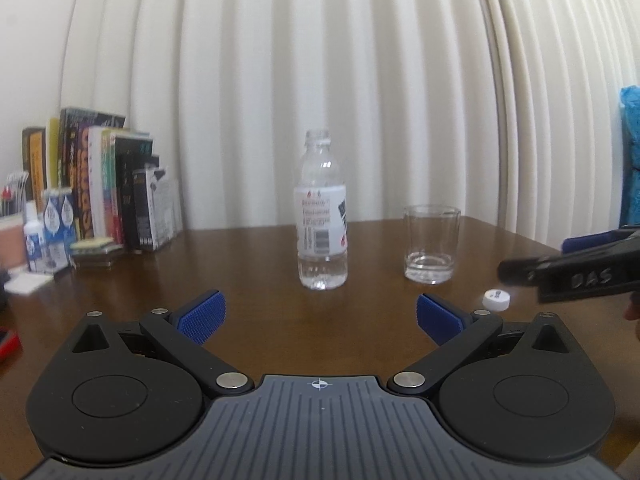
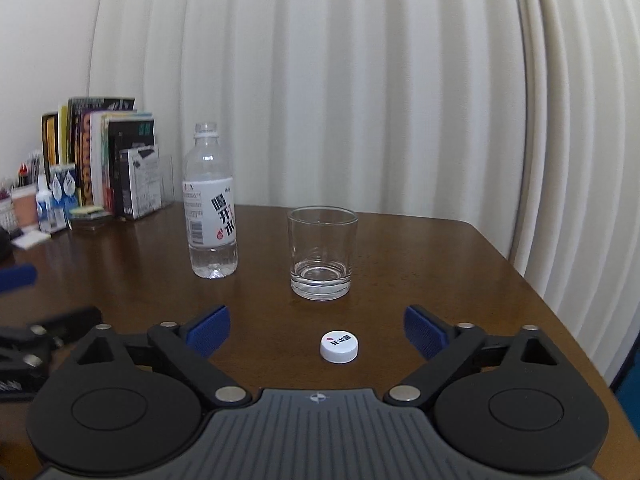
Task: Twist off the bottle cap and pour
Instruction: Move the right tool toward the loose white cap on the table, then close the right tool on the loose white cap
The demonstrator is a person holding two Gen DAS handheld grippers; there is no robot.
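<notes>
A clear plastic water bottle [image 1: 322, 216] with a white label stands upright and uncapped on the brown table; a little water sits in its bottom. It also shows in the right wrist view [image 2: 211, 204]. A clear glass tumbler [image 1: 431, 243] stands to its right [image 2: 322, 252]. The white cap [image 2: 339, 345] lies on the table between my right gripper's fingers and shows in the left wrist view [image 1: 496, 299]. My left gripper [image 1: 320, 318] is open and empty, short of the bottle. My right gripper [image 2: 317, 330] is open and empty.
A row of books [image 1: 104, 184] and small bottles and boxes [image 1: 48, 232] stand at the back left by the white curtain. The table's right edge [image 2: 532, 280] is close to the glass. A blue object [image 1: 631, 152] is at far right.
</notes>
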